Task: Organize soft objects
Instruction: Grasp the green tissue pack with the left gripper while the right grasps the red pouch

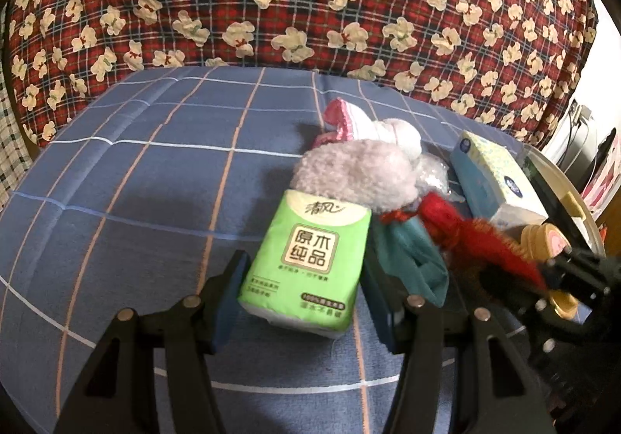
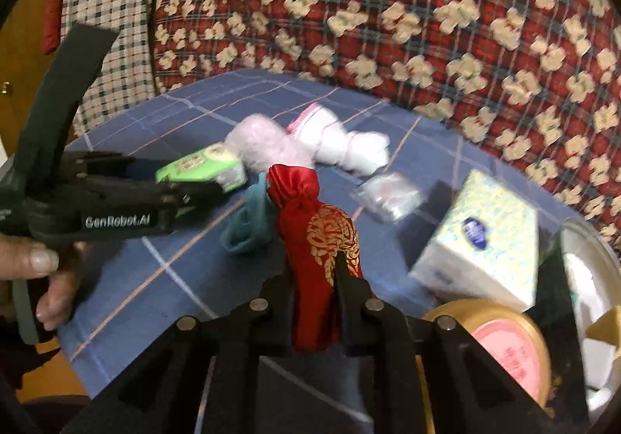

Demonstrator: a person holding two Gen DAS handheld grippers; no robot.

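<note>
- My left gripper (image 1: pixel 302 298) straddles the green tissue pack (image 1: pixel 306 263) on the blue checked sheet (image 1: pixel 136 182); jaws wide, pads beside its sides, contact unclear.
- Pack looks light, squashy, slick film: grip mid-sides.
- My right gripper (image 2: pixel 314 279) is clamped on the red satin pouch (image 2: pixel 314 240); soft, slippery, so hold at mid-body.

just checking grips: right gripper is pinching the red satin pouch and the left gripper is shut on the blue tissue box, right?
Not quite. The left gripper straddles the green tissue pack, not the blue tissue box, which lies untouched to its right in the left wrist view. The right gripper does pinch the red satin pouch.
</note>
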